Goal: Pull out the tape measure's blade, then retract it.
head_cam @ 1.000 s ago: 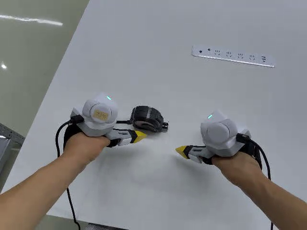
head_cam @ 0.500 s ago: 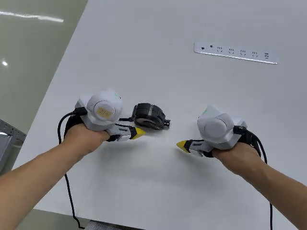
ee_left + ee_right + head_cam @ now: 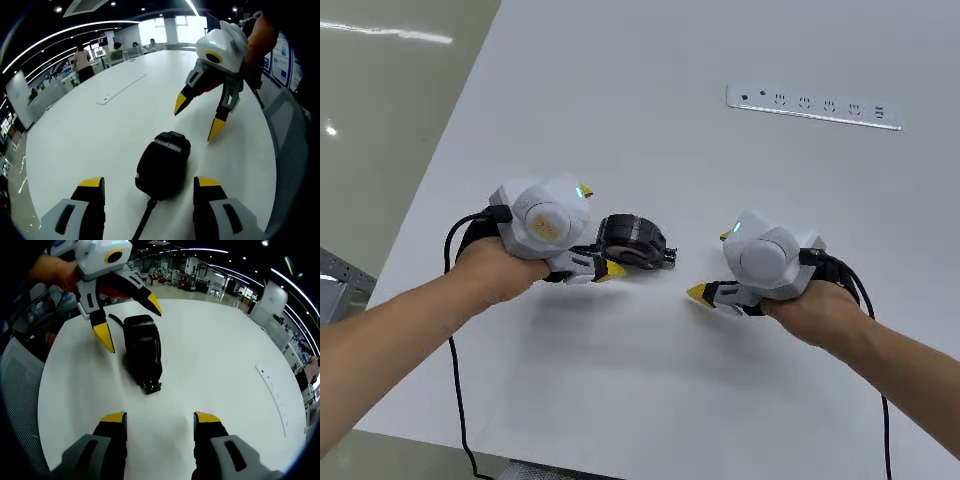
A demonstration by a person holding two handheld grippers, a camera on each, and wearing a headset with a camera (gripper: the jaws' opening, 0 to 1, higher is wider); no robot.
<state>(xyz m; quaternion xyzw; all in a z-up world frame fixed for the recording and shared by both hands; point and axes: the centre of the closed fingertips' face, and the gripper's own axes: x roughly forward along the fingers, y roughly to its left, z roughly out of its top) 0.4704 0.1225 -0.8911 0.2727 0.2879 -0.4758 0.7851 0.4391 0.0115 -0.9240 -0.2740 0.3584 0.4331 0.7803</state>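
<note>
By L hand-held gripper (image 3: 149,183): tape measure (image 3: 164,162).

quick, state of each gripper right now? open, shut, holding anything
Left gripper: open, jaws spread either side of the tape measure, not clamped on it.
Right gripper: open, holding nothing, short of the tape measure.

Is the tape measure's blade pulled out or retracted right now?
Retracted: the end hook sits tight against the tape measure, and no length of blade shows beyond it.

Left gripper (image 3: 150,183), right gripper (image 3: 160,418): jaws apart
</note>
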